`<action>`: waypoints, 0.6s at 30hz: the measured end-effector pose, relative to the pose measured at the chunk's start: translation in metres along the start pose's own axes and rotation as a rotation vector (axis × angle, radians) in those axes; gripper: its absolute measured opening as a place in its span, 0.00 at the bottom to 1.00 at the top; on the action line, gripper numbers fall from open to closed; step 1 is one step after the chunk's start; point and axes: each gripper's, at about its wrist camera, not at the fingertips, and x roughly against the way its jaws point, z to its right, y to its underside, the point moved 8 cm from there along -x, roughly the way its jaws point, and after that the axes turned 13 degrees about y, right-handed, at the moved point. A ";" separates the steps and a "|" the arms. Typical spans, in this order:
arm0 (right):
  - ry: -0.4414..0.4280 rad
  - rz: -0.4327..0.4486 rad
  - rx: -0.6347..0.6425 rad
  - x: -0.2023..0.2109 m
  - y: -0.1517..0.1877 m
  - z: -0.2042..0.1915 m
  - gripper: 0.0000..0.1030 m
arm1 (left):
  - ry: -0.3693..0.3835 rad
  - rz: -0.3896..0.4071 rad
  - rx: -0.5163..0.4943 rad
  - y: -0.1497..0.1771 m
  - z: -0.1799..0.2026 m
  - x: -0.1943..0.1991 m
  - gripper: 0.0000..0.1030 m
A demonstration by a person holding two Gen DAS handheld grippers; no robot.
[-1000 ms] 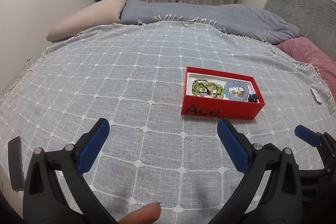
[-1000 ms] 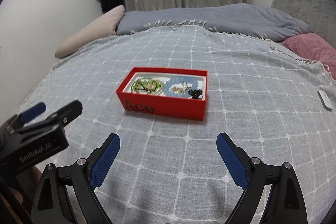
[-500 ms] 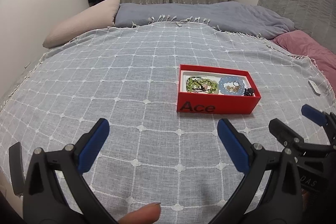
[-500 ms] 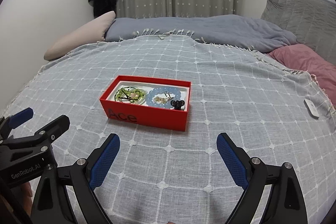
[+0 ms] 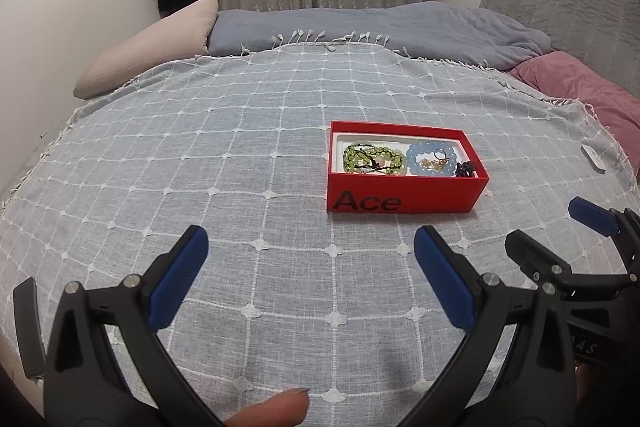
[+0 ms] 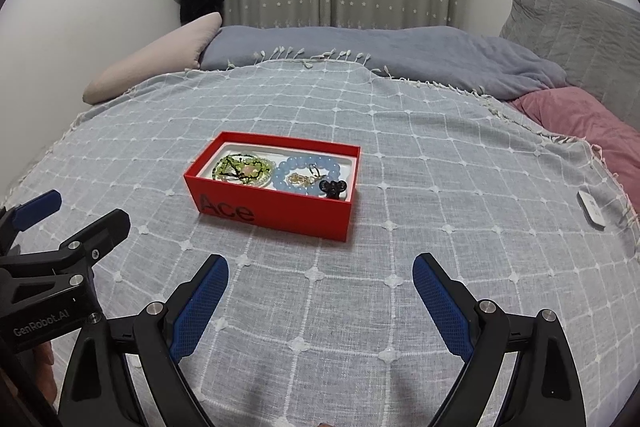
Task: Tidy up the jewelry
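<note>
A red "Ace" box [image 5: 404,201] [image 6: 276,215] lies on the bedspread. Inside it are a green bead bracelet [image 5: 374,159] [image 6: 244,169], a light blue bead bracelet [image 5: 432,159] [image 6: 308,173] with small gold pieces inside its ring, and a small black piece [image 5: 466,169] [image 6: 333,188] at the box's right end. My left gripper [image 5: 310,255] is open and empty, short of the box and to its left. My right gripper [image 6: 320,283] is open and empty, short of the box.
A grey checked bedspread [image 5: 240,187] covers the bed. A beige pillow [image 5: 152,55], a blue-grey blanket [image 5: 380,27], a grey pillow [image 5: 568,7] and a pink cover [image 5: 580,87] lie at the back. A small white object [image 6: 591,214] lies at the right edge.
Both grippers have drawn back and risen a little, so the box sits lower and farther in both views. Both grippers stay open. The jewelry in the box has not moved.
</note>
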 end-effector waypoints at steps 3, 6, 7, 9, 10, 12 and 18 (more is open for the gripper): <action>0.006 0.007 -0.001 0.001 -0.001 0.001 0.92 | -0.002 0.001 -0.002 0.000 0.000 0.000 0.99; 0.011 0.011 0.002 0.003 0.000 0.001 0.92 | -0.007 0.002 -0.004 0.000 0.000 0.001 0.99; 0.010 0.010 0.001 0.003 0.000 0.001 0.92 | -0.007 0.001 -0.003 0.001 0.000 0.000 0.99; 0.006 0.008 0.001 0.003 0.001 0.000 0.92 | -0.012 0.001 -0.002 0.001 0.000 0.000 0.99; 0.009 0.008 0.004 0.003 0.001 0.000 0.92 | -0.011 0.001 -0.002 0.001 0.000 0.000 0.99; 0.013 0.012 0.011 0.004 0.000 -0.001 0.92 | -0.007 0.001 0.003 0.002 0.000 0.000 0.99; 0.016 0.013 0.009 0.004 0.000 0.000 0.92 | -0.011 0.003 0.001 0.002 0.000 0.000 0.99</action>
